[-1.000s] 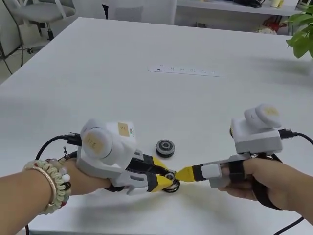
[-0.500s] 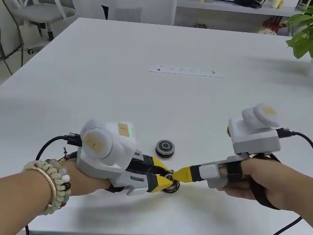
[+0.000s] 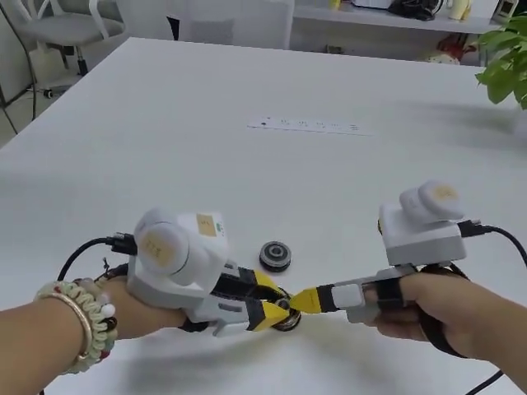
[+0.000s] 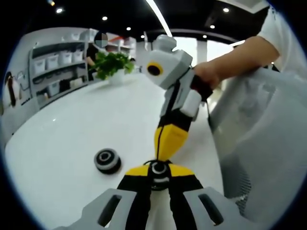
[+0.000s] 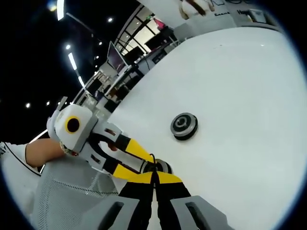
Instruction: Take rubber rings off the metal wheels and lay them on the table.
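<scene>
A small metal wheel (image 3: 287, 318) sits near the table's front edge, and my left gripper (image 3: 278, 309) is shut on it with its yellow jaws on either side. In the left gripper view the wheel (image 4: 160, 178) is between my jaws. My right gripper (image 3: 298, 301) comes in from the right, jaws pressed together at the wheel's rim, where a thin black rubber ring (image 5: 152, 159) shows at their tip. In the right gripper view the wheel (image 5: 163, 166) lies just past my right gripper (image 5: 154, 175). A second wheel (image 3: 275, 255) with a black ring lies flat on the table behind them.
The white table (image 3: 247, 173) stretches far ahead. A white power strip (image 3: 305, 126) lies across its middle. A green plant (image 3: 504, 58) stands at the far right corner, and an office chair (image 3: 66, 16) beyond the far left. A black cable (image 3: 82, 251) trails from the left gripper.
The head view has shifted slightly. Both grippers stay closed at the same wheel, close to where they were.
</scene>
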Action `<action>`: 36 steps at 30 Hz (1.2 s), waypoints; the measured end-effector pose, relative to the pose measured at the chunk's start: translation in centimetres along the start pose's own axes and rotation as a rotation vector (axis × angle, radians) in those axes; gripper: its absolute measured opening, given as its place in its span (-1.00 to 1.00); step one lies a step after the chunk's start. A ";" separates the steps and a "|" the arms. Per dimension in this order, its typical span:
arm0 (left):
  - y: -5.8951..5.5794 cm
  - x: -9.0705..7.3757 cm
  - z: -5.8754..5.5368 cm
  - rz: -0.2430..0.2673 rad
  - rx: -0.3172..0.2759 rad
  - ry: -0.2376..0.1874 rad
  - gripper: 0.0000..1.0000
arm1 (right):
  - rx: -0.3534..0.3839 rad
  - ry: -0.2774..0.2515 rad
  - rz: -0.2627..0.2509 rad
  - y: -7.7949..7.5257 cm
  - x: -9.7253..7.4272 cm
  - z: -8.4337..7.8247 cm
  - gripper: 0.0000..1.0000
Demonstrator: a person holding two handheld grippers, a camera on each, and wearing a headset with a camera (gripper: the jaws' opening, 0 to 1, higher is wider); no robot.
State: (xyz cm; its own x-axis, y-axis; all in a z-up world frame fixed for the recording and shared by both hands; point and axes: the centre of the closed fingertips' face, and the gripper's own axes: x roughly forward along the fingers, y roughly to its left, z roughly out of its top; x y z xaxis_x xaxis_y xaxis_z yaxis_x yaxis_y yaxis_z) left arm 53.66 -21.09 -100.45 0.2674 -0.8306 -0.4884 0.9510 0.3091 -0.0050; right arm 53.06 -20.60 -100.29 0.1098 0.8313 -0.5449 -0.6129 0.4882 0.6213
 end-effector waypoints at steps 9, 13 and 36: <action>0.0 0.0 0.1 0.001 0.006 0.057 -0.71 | -0.008 -0.004 -0.011 -0.2 -0.3 0.3 -1.00; 0.2 -0.4 0.5 0.007 0.012 0.055 -0.68 | -0.011 -0.017 -0.016 -0.3 -0.5 0.7 -1.00; -1.1 -2.4 5.6 -0.031 0.065 -0.047 -0.01 | -0.053 -0.106 -0.063 -0.6 -1.9 3.7 -1.00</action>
State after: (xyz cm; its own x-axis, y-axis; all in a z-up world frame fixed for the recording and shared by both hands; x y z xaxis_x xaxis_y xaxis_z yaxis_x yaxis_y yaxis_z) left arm 52.81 -22.05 -94.38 0.2428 -0.8607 -0.4475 0.9667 0.2533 0.0374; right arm 56.09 -21.46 -97.52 0.2292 0.8242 -0.5178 -0.6425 0.5277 0.5556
